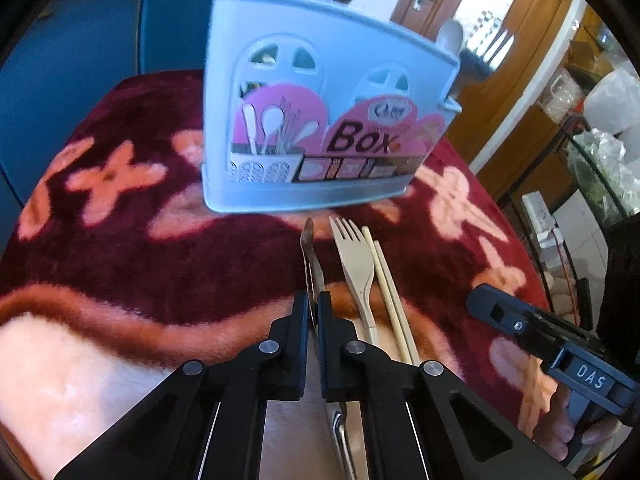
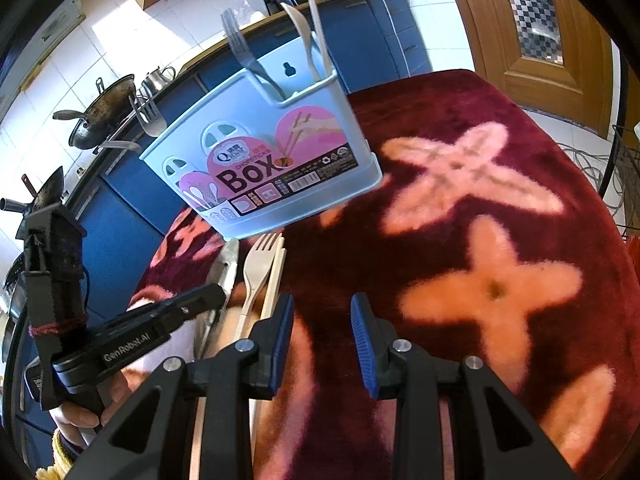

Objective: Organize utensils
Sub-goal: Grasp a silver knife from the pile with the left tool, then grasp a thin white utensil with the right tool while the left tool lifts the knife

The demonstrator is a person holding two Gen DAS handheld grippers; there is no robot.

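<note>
A light blue utensil box stands on the red patterned cloth; it also shows in the right wrist view with a fork and beige utensils standing in it. My left gripper is shut on a metal knife lying before the box. A beige fork and a pair of chopsticks lie just right of the knife. My right gripper is open and empty, right of the chopsticks and beige fork.
Blue cabinets with a wok stand behind the table. A wooden door is at the right. The right gripper's body shows at the left view's right edge.
</note>
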